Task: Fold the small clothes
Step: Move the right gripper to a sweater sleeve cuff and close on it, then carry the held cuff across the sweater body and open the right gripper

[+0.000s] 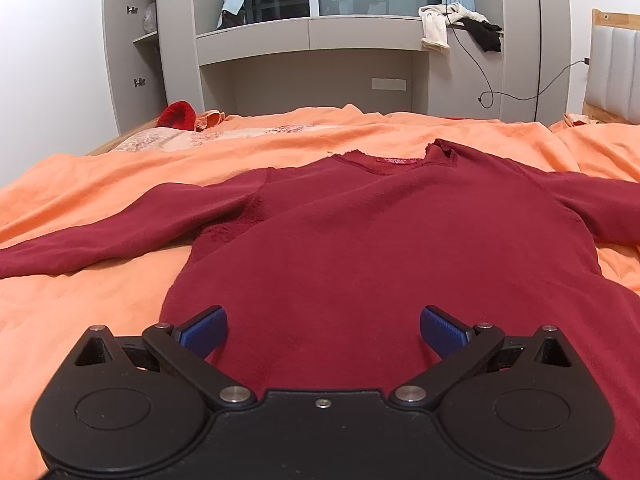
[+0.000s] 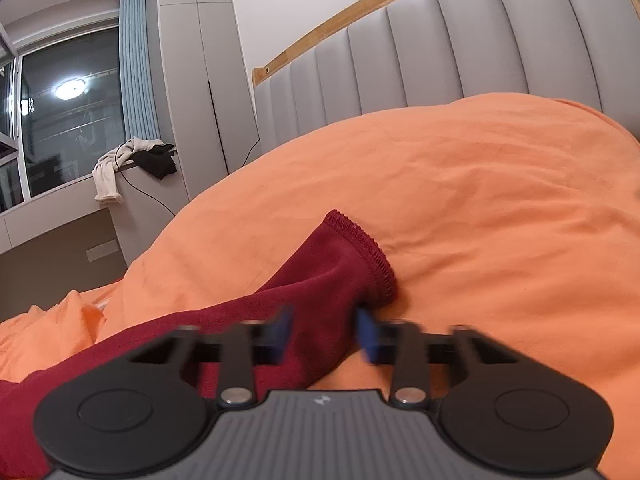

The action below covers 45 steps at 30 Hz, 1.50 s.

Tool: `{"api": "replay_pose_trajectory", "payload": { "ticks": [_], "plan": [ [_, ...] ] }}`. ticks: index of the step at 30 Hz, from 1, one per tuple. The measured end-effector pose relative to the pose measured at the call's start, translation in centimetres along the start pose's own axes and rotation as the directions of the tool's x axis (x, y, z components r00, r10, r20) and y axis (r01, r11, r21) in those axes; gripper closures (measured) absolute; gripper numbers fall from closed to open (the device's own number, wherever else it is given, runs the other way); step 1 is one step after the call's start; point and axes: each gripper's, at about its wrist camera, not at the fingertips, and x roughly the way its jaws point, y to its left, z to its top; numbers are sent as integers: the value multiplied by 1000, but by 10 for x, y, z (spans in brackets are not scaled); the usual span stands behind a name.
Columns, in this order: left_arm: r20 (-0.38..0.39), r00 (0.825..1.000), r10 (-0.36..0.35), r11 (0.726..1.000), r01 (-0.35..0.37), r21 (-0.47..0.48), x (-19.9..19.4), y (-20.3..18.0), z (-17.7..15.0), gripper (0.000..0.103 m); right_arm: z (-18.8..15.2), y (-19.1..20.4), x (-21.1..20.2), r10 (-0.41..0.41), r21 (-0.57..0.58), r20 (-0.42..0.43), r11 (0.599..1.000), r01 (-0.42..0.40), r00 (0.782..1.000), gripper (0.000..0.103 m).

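A dark red long-sleeved top (image 1: 360, 240) lies flat on the orange bedspread (image 1: 120, 184), neck away from me, sleeves spread to both sides. My left gripper (image 1: 323, 330) is open and empty, low over the top's lower body. In the right wrist view one sleeve (image 2: 320, 276) ends in a stitched cuff (image 2: 368, 248) on the bedspread (image 2: 480, 200). My right gripper (image 2: 326, 332) is motion-blurred; its blue pads (image 2: 366, 338) stand on either side of the sleeve near the cuff, with a gap between them. I cannot tell whether they press the fabric.
A grey padded headboard (image 2: 440, 52) rises behind the bedspread. A grey cabinet and window ledge (image 1: 312, 36) stand past the bed, with white and black clothes (image 1: 460, 24) and a hanging cable. A red item (image 1: 176, 114) lies at the bed's far left corner.
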Motion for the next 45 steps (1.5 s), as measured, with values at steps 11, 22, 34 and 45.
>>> {"api": "replay_pose_trajectory", "payload": {
  "ticks": [11, 22, 34, 45],
  "plan": [
    [72, 996, 52, 997, -48, -66, -12, 25, 15, 0, 21, 11, -33, 137, -7, 108, 990, -138, 985, 100],
    [71, 995, 64, 984, -51, -168, -12, 54, 24, 0, 42, 118, -112, 418, -280, 201, 891, -357, 886, 100],
    [74, 991, 115, 954, -90, -287, -13, 87, 29, 1, 20, 241, -164, 735, -448, 16, 611, -653, 677, 100],
    [93, 994, 65, 916, -23, -401, -16, 115, 30, 0, -72, 300, -212, 773, -593, -390, 205, -778, 501, 101]
  ]
}}
